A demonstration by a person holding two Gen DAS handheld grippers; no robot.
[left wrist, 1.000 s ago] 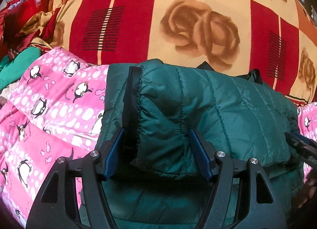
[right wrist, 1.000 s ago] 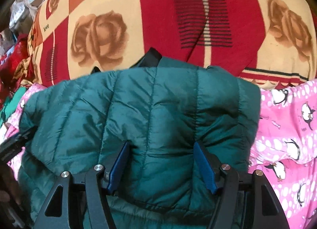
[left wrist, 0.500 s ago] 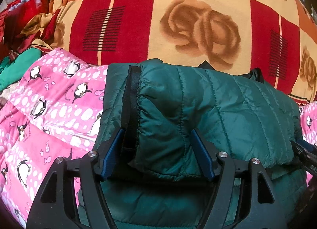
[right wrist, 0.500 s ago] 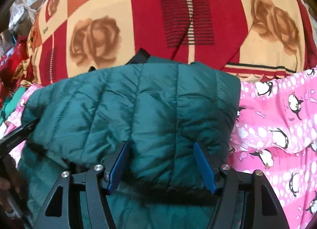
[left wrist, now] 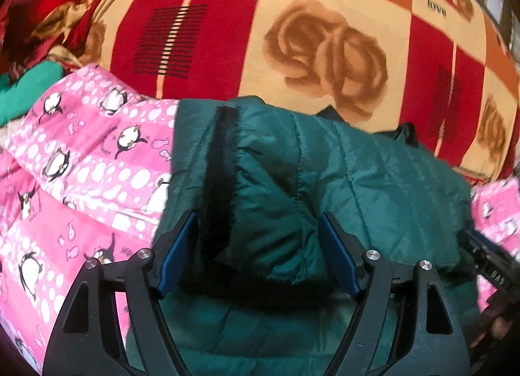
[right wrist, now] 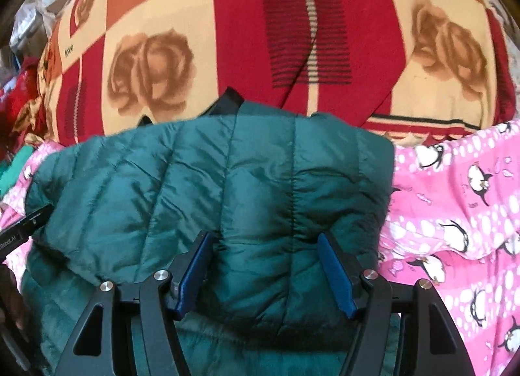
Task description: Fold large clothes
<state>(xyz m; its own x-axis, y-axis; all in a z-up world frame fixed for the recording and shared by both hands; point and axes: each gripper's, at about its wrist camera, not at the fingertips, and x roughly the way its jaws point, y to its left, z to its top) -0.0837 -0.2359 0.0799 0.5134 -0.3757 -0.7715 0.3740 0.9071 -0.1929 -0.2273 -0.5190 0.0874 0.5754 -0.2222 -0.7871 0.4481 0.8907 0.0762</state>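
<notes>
Our left gripper [left wrist: 258, 254] and right gripper [right wrist: 265, 270] stay spread wide around the green jacket's [right wrist: 243, 187] folded edge. We cannot tell whether the pads actually pinch it. Since a second ago, little has shifted.

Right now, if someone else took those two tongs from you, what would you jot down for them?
Left tongs: fingers spread, a bunched fold of the green puffer jacket between them; a firm grip cannot be confirmed.
Right tongs: same, at the jacket's other end.
Jacket lies on the pink penguin blanket, with the red rose-print blanket beyond it.
Done: the near part appears doubled over the layer beneath.
Left: probably lay this fold flat, let go, then fold again if still too large.
</notes>
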